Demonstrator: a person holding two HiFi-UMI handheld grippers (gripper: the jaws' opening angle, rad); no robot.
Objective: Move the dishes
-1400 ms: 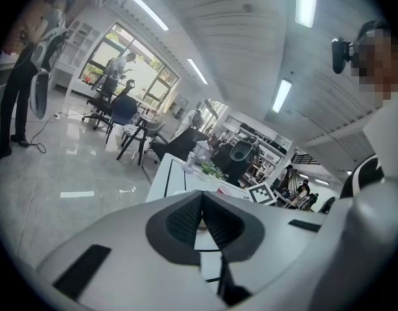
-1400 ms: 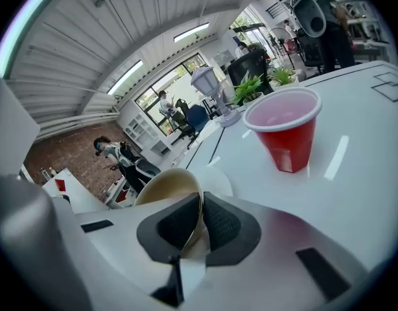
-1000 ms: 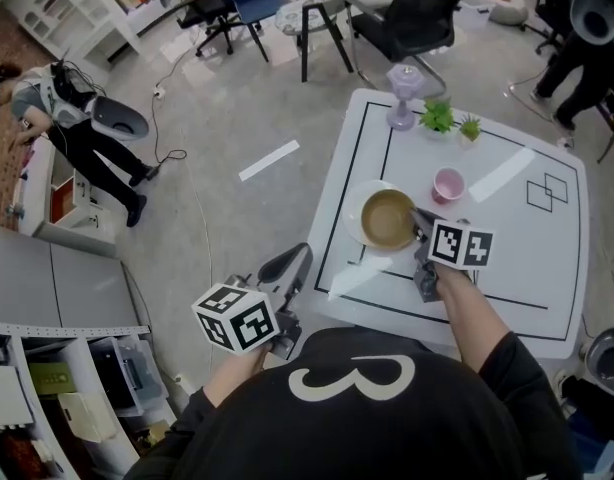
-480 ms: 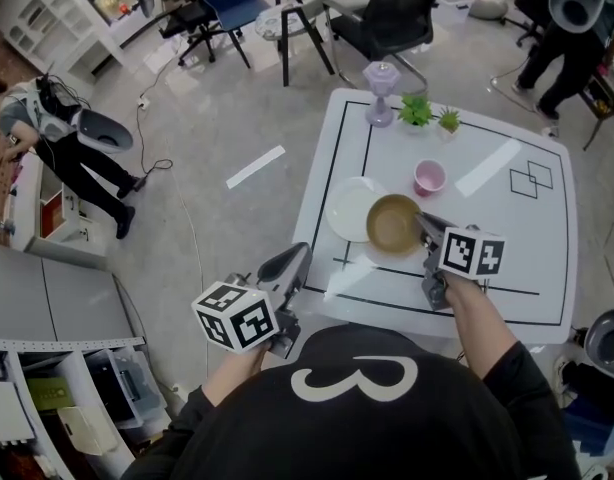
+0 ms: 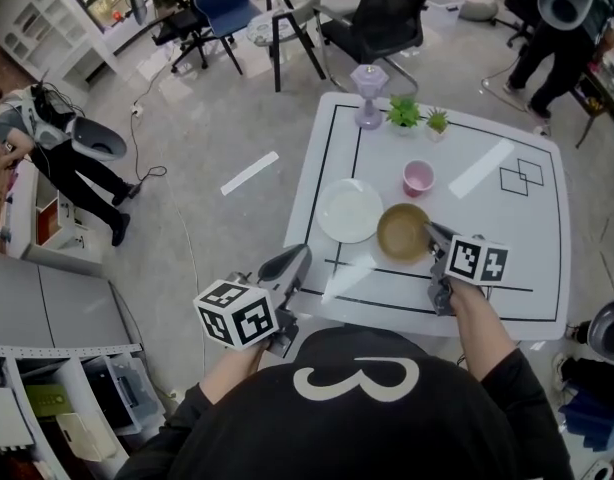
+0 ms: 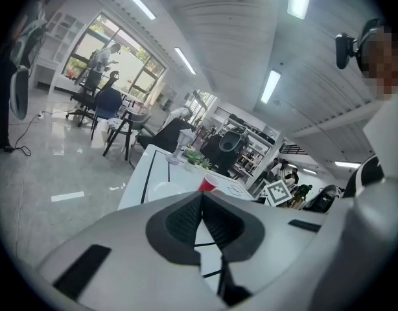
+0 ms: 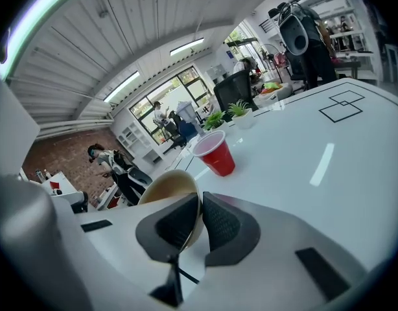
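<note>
A tan bowl [image 5: 403, 232] sits on the white table [image 5: 507, 238], just right of a white plate [image 5: 350, 210]. My right gripper [image 5: 430, 232] is shut on the bowl's near right rim; in the right gripper view the bowl [image 7: 168, 190] stands between the pads [image 7: 220, 221]. A red cup [image 5: 418, 177] stands behind the bowl, the same cup [image 7: 214, 153] showing beyond the jaws. My left gripper [image 5: 285, 264] hangs off the table's left front corner, shut and holding nothing, its pads [image 6: 215, 224] pressed together.
A lilac lamp [image 5: 367, 95] and two small green plants [image 5: 403, 114] stand at the table's far edge. Black lines and two squares [image 5: 520, 177] mark the top. Chairs [image 5: 382, 28] stand beyond the table; people stand at the left [image 5: 57, 133] and far right [image 5: 557, 18].
The right gripper has drawn the tan bowl off the white plate and to the right; the plate now lies bare. The left gripper has stayed in place.
</note>
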